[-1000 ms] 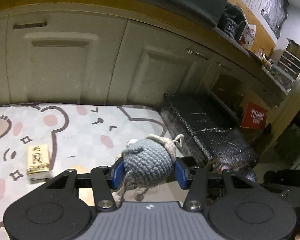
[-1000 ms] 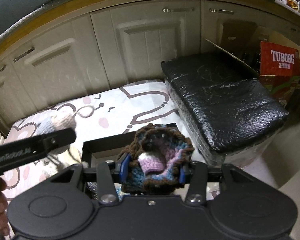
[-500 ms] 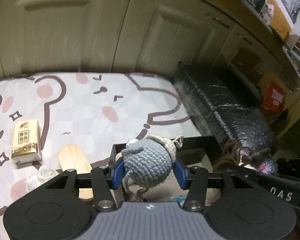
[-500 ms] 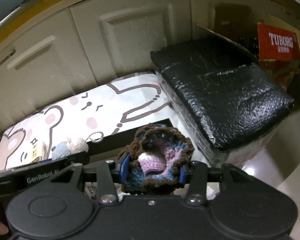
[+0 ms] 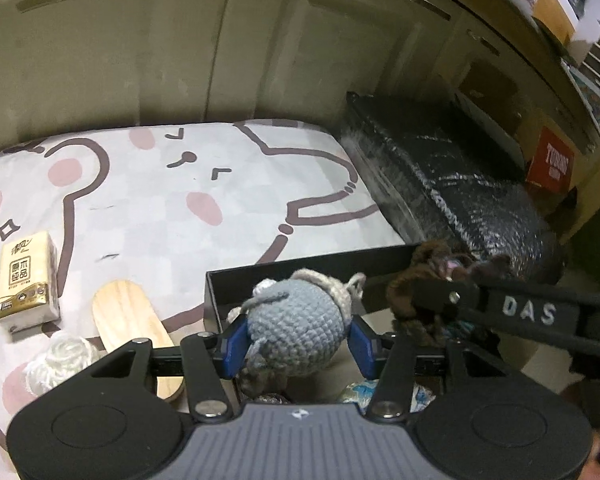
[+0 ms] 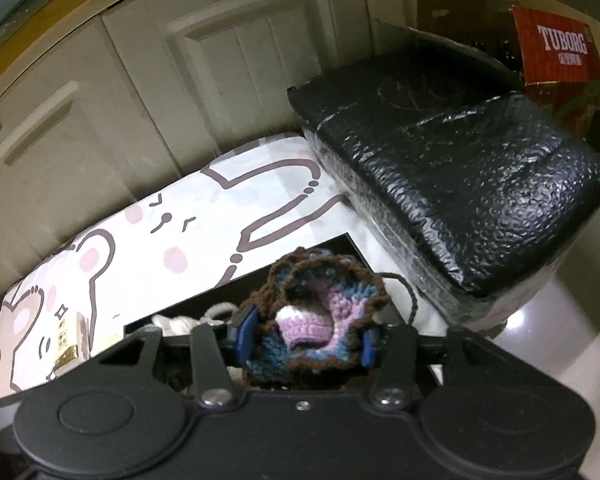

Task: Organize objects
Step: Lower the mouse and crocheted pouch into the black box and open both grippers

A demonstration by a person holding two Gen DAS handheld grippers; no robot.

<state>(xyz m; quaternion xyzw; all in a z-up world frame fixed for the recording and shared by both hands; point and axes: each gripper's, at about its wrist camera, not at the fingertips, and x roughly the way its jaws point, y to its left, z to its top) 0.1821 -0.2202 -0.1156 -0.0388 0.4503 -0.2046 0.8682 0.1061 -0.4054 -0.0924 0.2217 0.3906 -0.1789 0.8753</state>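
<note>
My left gripper (image 5: 298, 342) is shut on a grey-blue crocheted ball toy (image 5: 296, 330) and holds it just above the near left part of a black open box (image 5: 300, 270). My right gripper (image 6: 306, 340) is shut on a brown, blue and pink crocheted piece (image 6: 314, 322), held over the same black box (image 6: 332, 248). In the left wrist view the right gripper's arm (image 5: 532, 314) crosses from the right, with the brown crocheted piece (image 5: 424, 300) at its tip over the box. Small items lie inside the box, mostly hidden.
The box sits on a white mat with a bear drawing (image 5: 160, 200). On the mat lie a tissue pack (image 5: 26, 282), a wooden board (image 5: 132, 320) and a white knitted item (image 5: 62, 364). A black wrapped block (image 6: 460, 152) and cabinet doors (image 6: 220, 60) stand behind.
Both grippers have come down and in over the black box with their crocheted items still held. The right gripper now shows close beside the left one.
</note>
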